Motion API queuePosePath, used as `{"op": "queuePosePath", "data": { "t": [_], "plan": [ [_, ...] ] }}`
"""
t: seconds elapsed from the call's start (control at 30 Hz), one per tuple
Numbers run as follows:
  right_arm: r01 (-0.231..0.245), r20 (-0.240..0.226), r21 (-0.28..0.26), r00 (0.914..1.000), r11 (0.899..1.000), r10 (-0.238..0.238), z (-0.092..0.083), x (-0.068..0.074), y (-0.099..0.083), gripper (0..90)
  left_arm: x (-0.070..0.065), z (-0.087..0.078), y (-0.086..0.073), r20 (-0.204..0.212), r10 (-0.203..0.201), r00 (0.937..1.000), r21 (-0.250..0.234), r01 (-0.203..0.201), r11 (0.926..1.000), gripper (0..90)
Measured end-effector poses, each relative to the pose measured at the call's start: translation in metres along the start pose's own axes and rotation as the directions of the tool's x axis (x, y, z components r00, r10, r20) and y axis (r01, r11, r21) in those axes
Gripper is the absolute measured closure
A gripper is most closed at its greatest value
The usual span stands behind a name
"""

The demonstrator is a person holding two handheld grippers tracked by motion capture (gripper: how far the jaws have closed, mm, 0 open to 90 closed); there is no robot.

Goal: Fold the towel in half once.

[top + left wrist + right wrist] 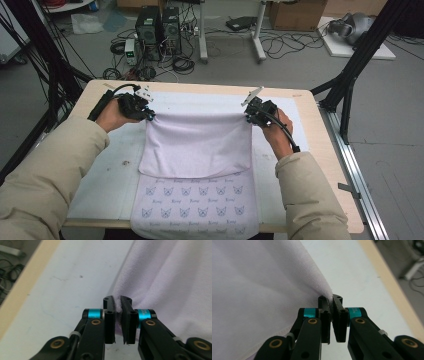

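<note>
On the table: a pale lilac terry towel with a cat-print hem point(196, 145) is lying on a white mat point(107, 165), its near end hanging over the table edge at 6 o'clock.
Left gripper point(148, 115): pinching the towel's far-left corner, at 10 o'clock.
Right gripper point(248, 116): pinching the far-right corner, at 2 o'clock.
Held edge: running 9 to 3 o'clock, taut between both.
Hands: reaching forward, level with each other, equally near.
Likely move: folding toward 6 o'clock.
</note>
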State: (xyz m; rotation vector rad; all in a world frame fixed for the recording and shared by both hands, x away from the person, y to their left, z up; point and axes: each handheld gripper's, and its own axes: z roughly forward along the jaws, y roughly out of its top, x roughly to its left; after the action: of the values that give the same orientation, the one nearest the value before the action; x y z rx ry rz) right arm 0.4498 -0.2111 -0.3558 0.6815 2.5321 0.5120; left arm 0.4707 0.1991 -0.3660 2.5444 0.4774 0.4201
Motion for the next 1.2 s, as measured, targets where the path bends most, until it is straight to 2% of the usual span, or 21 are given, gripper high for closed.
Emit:
{"op": "queuePosePath", "data": {
  "t": [0.07, 0.13, 0.2, 0.27, 0.37, 0.43, 0.5, 0.57, 0.63, 0.7, 0.8, 0.83, 0.87, 0.9, 0.97, 1.0, 1.07, 1.2],
  "plan": [
    [0.016, -0.037, 0.015, 0.9992, 1.000, -0.016, 0.006, 0.002, -0.002, 80.8, -0.002, 0.005, -0.003, 0.024, 0.002, 0.9997, -0.012, -0.002, 0.9999, 69.4],
    [0.022, -0.072, 0.012, 0.9972, 1.000, -0.021, 0.010, 0.005, -0.005, 67.7, -0.003, 0.006, -0.007, 0.029, -0.001, 0.9996, -0.017, 0.001, 0.9998, 58.5],
    [0.029, -0.104, 0.022, 0.9942, 0.999, -0.026, 0.010, 0.007, -0.007, 63.1, -0.006, 0.002, -0.011, 0.055, 0.010, 0.9985, -0.036, -0.008, 0.9993, 50.5],
    [0.038, -0.155, -0.003, 0.9872, 0.999, -0.038, 0.005, 0.010, -0.008, 58.2, -0.012, -0.004, -0.014, 0.091, 0.027, 0.9954, -0.076, -0.020, 0.9969, 47.2],
    [0.066, -0.213, -0.014, 0.9747, 0.998, -0.068, -0.005, 0.017, -0.009, 50.0, -0.026, -0.014, -0.020, 0.108, 0.070, 0.9916, -0.101, -0.059, 0.9931, 41.5],
    [0.098, -0.270, -0.014, 0.9580, 0.995, -0.098, -0.010, 0.024, -0.011, 44.6, -0.037, -0.020, -0.024, 0.134, 0.104, 0.9856, -0.118, -0.088, 0.9891, 36.8],
    [0.151, -0.320, 0.003, 0.9366, 0.989, -0.142, -0.015, 0.033, -0.012, 40.9, -0.049, -0.025, -0.028, 0.163, 0.140, 0.9767, -0.127, -0.120, 0.9847, 36.0],
    [0.218, -0.376, 0.017, 0.9058, 0.976, -0.196, -0.017, 0.045, -0.014, 38.8, -0.062, -0.028, -0.032, 0.190, 0.203, 0.9605, -0.119, -0.183, 0.9759, 33.6],
    [0.266, -0.419, 0.025, 0.8780, 0.964, -0.232, -0.017, 0.055, -0.016, 38.9, -0.074, -0.029, -0.036, 0.210, 0.249, 0.9454, -0.101, -0.232, 0.9673, 33.3],
    [0.297, -0.455, 0.028, 0.8539, 0.954, -0.252, -0.014, 0.064, -0.019, 39.4, -0.084, -0.028, -0.040, 0.241, 0.279, 0.9295, -0.097, -0.263, 0.9599, 32.8],
    [0.332, -0.488, 0.073, 0.8344, 0.941, -0.257, -0.008, 0.073, -0.025, 42.2, -0.095, -0.024, -0.046, 0.277, 0.305, 0.9113, -0.074, -0.296, 0.9523, 32.7],
    [0.345, -0.500, 0.082, 0.8259, 0.935, -0.261, -0.006, 0.075, -0.027, 44.0, -0.098, -0.022, -0.048, 0.280, 0.316, 0.9063, -0.062, -0.312, 0.9481, 32.7],
    [0.352, -0.509, 0.084, 0.8195, 0.932, -0.264, -0.005, 0.077, -0.028, 45.7, -0.100, -0.020, -0.050, 0.295, 0.318, 0.9009, -0.052, -0.317, 0.9469, 32.7],
    [0.356, -0.514, 0.085, 0.8161, 0.931, -0.265, -0.005, 0.078, -0.029, 46.9, -0.102, -0.019, -0.051, 0.308, 0.318, 0.8967, -0.050, -0.319, 0.9464, 32.7],
    [0.359, -0.526, 0.081, 0.8081, 0.930, -0.266, -0.003, 0.078, -0.030, 49.0, -0.105, -0.015, -0.055, 0.323, 0.331, 0.8868, -0.035, -0.338, 0.9404, 32.8],
    [0.357, -0.530, 0.088, 0.8073, 0.930, -0.259, -0.004, 0.078, -0.031, 50.5, -0.107, -0.014, -0.057, 0.327, 0.326, 0.8870, -0.032, -0.334, 0.9420, 32.9],
    [0.362, -0.531, 0.088, 0.8056, 0.928, -0.263, -0.003, 0.079, -0.031, 51.4, -0.108, -0.013, -0.059, 0.325, 0.341, 0.8822, -0.021, -0.353, 0.9352, 33.2],
    [0.367, -0.535, 0.097, 0.8028, 0.925, -0.263, 0.000, 0.079, -0.030, 56.3, -0.109, -0.010, -0.059, 0.325, 0.335, 0.8844, 0.002, -0.355, 0.9349, 37.2]
  ]
}}
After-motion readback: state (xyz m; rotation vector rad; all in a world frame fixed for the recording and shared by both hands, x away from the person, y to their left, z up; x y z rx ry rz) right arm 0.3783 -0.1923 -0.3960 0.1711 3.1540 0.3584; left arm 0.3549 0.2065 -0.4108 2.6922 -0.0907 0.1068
